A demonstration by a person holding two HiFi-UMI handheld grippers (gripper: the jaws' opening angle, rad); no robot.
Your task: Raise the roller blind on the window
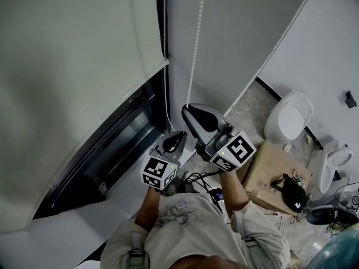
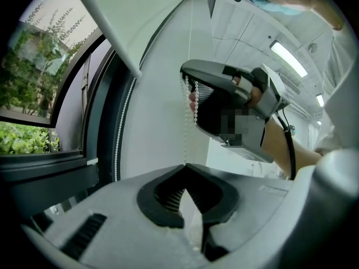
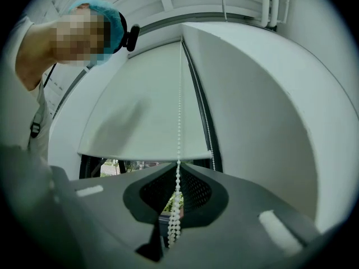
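Right tongs [image 3: 178, 164] are pinched shut on the bead chain [image 3: 179, 94]; my left tongs [image 2: 185, 167], just below, clamp it too. Roller blind [image 1: 67, 66] covers most of the window [image 1: 118, 142].

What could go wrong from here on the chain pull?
Slip: right tongs pinch the bead chain between small round beads; a hard pull may slide off.
Clash: left tongs hold the same strand close to the right; they may bump.
Wrong strand: a second strand hangs by the window frame; this one might lower the roller blind.
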